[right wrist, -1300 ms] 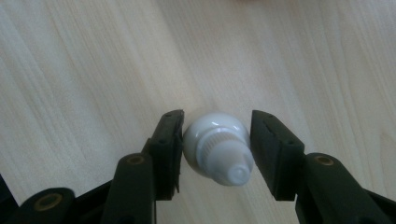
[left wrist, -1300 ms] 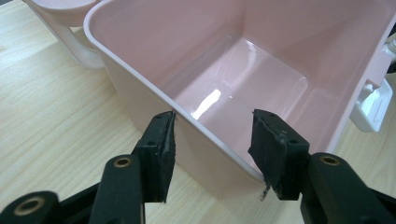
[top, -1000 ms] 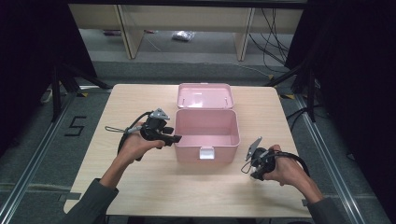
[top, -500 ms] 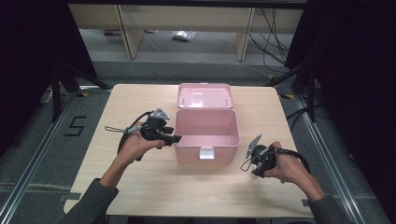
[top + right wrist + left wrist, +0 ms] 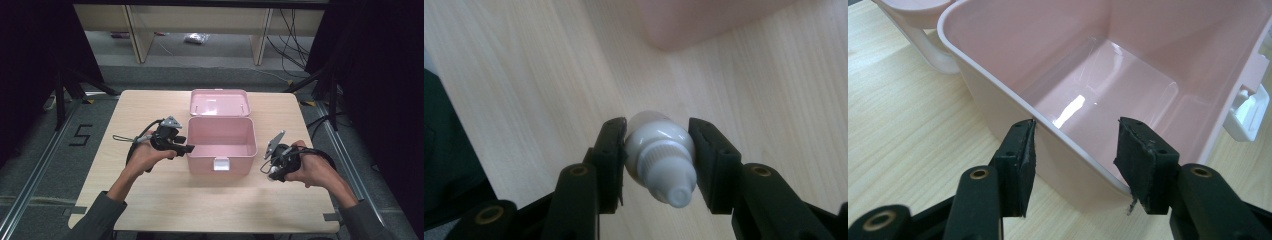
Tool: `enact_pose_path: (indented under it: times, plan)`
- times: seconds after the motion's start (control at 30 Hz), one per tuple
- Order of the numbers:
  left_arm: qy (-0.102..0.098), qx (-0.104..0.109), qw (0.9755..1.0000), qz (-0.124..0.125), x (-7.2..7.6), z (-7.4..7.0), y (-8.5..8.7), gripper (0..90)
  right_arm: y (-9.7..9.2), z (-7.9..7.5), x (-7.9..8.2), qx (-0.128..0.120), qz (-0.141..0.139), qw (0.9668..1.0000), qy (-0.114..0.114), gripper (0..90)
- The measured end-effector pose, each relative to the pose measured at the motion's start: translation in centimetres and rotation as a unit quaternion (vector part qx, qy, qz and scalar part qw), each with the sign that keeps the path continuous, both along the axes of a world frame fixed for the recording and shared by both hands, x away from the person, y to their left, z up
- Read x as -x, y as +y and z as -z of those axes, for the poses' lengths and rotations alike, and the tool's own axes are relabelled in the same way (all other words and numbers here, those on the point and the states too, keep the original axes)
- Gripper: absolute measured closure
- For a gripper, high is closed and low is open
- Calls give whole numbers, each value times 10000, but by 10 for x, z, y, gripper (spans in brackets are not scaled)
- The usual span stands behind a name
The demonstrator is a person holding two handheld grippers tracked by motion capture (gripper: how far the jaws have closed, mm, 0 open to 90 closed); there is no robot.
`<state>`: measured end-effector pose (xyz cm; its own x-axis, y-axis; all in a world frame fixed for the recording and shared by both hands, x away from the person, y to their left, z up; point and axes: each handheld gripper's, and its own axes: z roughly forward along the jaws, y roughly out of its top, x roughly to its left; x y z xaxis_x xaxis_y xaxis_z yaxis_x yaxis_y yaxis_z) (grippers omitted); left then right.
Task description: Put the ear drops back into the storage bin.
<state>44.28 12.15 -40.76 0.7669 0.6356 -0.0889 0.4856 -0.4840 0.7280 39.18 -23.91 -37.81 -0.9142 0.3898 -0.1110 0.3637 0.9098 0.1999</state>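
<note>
A pink plastic box (image 5: 200,162) stands open and empty mid-table, its lid (image 5: 219,102) folded back behind it. My left gripper (image 5: 190,148) sits at the box's left wall. In the left gripper view its jaws (image 5: 1075,150) stand apart astride that wall's rim (image 5: 998,80), one outside and one over the inside. My right gripper (image 5: 270,169) hovers just right of the box, above the table. It is shut on a small white bottle (image 5: 659,155) with a ribbed cap and nozzle, whose cap end points back toward the camera.
The box's white latch (image 5: 220,164) hangs on its front wall. The wooden table (image 5: 150,200) has bare room in front of the box and on both sides. Beyond the far edge are shelf legs and cables on the floor.
My right gripper has lifted the white bottle a little off the table. The left gripper and the box have not moved.
</note>
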Motion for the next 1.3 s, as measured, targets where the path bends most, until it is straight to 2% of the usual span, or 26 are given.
enact_pose_path:
  times: [0.03, 0.13, 0.2, 0.23, 0.27, 0.33, 0.4, 0.43, 0.47, 0.53, 0.57, 0.63, 0.67, 0.73, 0.8, 0.83, 0.9, 0.97, 1.0, 1.07, 1.1, 1.13, 1.17, 1.27, 1.3]
  plan:
    - [5, 2, 10000, -1, 0, 0, 0, 494, 1, -7, 0, -48, -12, 10000, 32, 604]
    - [5, 3, 10000, 11, 0, 0, 0, 494, 3, -13, -2, -61, -156, 9999, -18, 604]
    - [21, 19, 10000, 32, -1, 0, 0, 493, 5, -19, -2, 3, -79, 10000, -37, 604]
    - [7, 7, 10000, 12, -1, 0, 0, 493, 6, -21, -3, -26, -156, 9999, -46, 604]
    - [1, -1, 10000, 11, 0, 0, 0, 494, 8, -24, -2, -11, -34, 10000, -1, 604]
    - [1, -9, 10000, 8, 0, 0, 0, 494, 11, -29, -3, -8, -189, 9998, -53, 604]
    - [7, -5, 10000, 8, 0, 0, 0, 494, 14, -37, -3, -54, -129, 9999, -23, 604]
    - [0, -13, 10000, 15, 0, 0, 0, 494, 15, -40, -5, -53, -333, 9994, -75, 604]
    - [4, 0, 10000, 14, -1, 0, 0, 493, 17, -44, -4, -92, -232, 9997, -76, 604]
    - [11, -2, 10000, 30, -1, 0, 0, 493, 20, -50, -5, -125, -251, 9996, -98, 604]
    - [13, -1, 10000, 29, -1, 0, 0, 493, 23, -52, -7, -108, -398, 9990, -162, 604]
    - [13, 1, 10000, 25, -1, 0, 0, 493, 27, -57, -7, -96, -280, 9995, -142, 604]
    - [21, 7, 10000, 41, -1, 0, 0, 493, 32, -60, -7, -140, -310, 9993, -158, 605]
    - [13, -4, 10000, 31, -1, 0, 0, 493, 34, -61, -8, -178, -280, 9994, -105, 604]
    - [26, 15, 10000, 52, -1, 0, 0, 493, 37, -64, -11, -188, -492, 9985, -144, 604]
    - [20, 15, 10000, 47, -1, 0, 0, 493, 39, -65, -10, -181, -366, 9990, -206, 605]
    - [32, 27, 10000, 52, -1, 0, 0, 493, 42, -68, -13, -160, -335, 9992, -112, 605]
    - [13, -8, 10000, 35, -1, 0, 0, 492, 43, -70, -15, -127, -433, 9988, -163, 605]
    - [12, -7, 10000, 35, -1, 0, 0, 493, 44, -71, -14, -149, -298, 9993, -173, 604]
    - [22, 1, 10000, 46, -1, 0, 0, 492, 46, -73, -17, -112, -313, 9994, -123, 605]
    - [19, 1, 10000, 39, -1, 0, 0, 492, 47, -73, -20, -99, -447, 9987, -200, 604]
    - [16, 3, 10000, 47, -1, 0, 0, 493, 48, -74, -21, -78, -433, 9989, -188, 604]
    - [18, -1, 10000, 35, -1, 0, 0, 492, 48, -74, -25, 29, -541, 9982, -239, 604]
    - [28, 13, 10000, 52, -1, 0, 0, 491, 52, -76, -29, 46, -566, 9981, -243, 605]
    - [31, 11, 10000, 56, -1, 0, 0, 491, 53, -77, -29, 45, -434, 9988, -240, 605]
